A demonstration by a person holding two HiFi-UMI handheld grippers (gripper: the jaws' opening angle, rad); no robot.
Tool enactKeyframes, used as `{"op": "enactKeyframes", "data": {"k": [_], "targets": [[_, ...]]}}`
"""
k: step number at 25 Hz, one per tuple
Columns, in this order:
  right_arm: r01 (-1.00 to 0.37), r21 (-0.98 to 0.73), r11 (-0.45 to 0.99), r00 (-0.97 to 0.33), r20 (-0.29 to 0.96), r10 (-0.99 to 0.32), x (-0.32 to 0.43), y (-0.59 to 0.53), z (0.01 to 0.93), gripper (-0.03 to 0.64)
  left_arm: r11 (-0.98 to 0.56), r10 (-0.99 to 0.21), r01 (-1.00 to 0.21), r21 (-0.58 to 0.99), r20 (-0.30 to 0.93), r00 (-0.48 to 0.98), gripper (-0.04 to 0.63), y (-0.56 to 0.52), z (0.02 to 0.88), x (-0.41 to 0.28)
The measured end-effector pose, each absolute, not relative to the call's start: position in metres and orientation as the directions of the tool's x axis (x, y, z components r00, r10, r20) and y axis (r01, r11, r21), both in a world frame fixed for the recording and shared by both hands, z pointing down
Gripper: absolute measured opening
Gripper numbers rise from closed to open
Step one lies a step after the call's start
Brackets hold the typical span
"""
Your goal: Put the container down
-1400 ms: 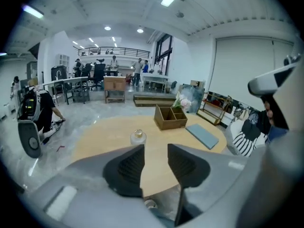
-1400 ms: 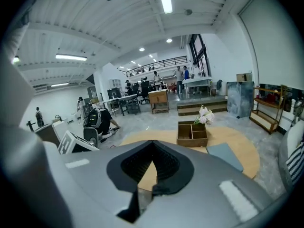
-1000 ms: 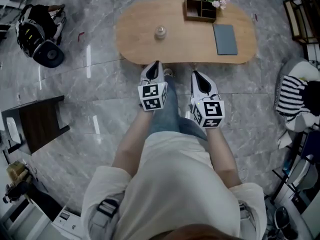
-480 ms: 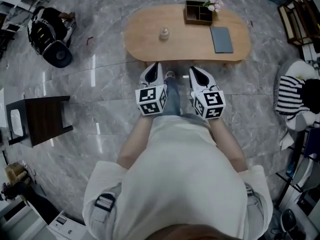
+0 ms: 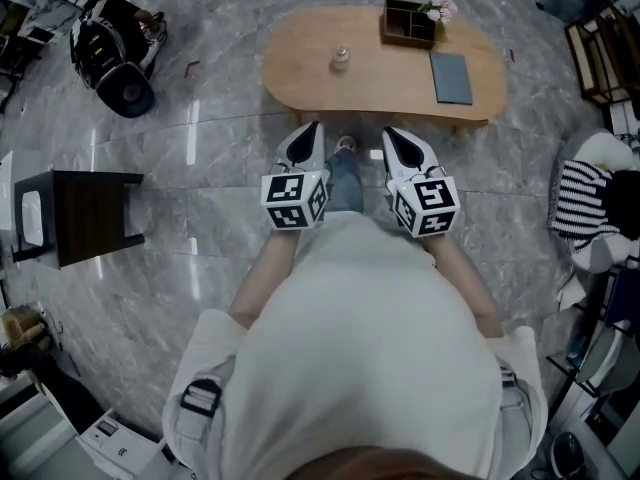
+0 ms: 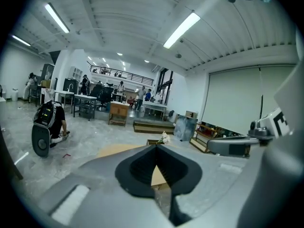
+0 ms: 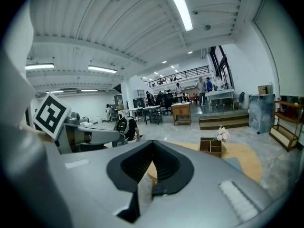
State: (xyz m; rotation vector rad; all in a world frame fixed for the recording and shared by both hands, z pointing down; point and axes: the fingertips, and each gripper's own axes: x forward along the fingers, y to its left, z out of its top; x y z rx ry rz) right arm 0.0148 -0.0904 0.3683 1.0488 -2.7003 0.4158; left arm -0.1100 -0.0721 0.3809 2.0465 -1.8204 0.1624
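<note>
Light brown desk (image 5: 380,93). Grey floor (image 5: 200,158) with white streaks. Dark brown box (image 5: 405,30), pink flowers (image 5: 440,6), grey-blue book (image 5: 452,76). Black-and-white square marks on the grey left gripper (image 5: 312,128) and right gripper (image 5: 392,134). Black and white stripes on the cloth (image 5: 580,193). Cream shirt (image 5: 370,348), blue jeans (image 5: 345,183).

Shirt (image 5: 370,348): off-white, short sleeves.
Trousers (image 5: 345,183): blue denim.
Strap (image 5: 200,398): grey, dark buckle, at the shoulder.
Left gripper (image 5: 316,126): white-grey shell, black ribbed pads (image 6: 137,167).
Right gripper (image 5: 388,132): same build.
Cubes (image 5: 295,199): white, black square markers, one per gripper.
</note>
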Motion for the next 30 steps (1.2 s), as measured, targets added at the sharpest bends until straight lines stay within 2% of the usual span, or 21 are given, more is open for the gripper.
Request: {"op": "enactKeyframes", "data": {"k": [30], "targets": [[-0.704, -0.187, 0.685, -0.707, 0.278, -0.65, 0.031, -0.1, 0.363, -0.003, -0.107, -0.925, -0.97, 0.22, 0.335, 0.178, 0.002, -0.075, 0.381, -0.091]]}}
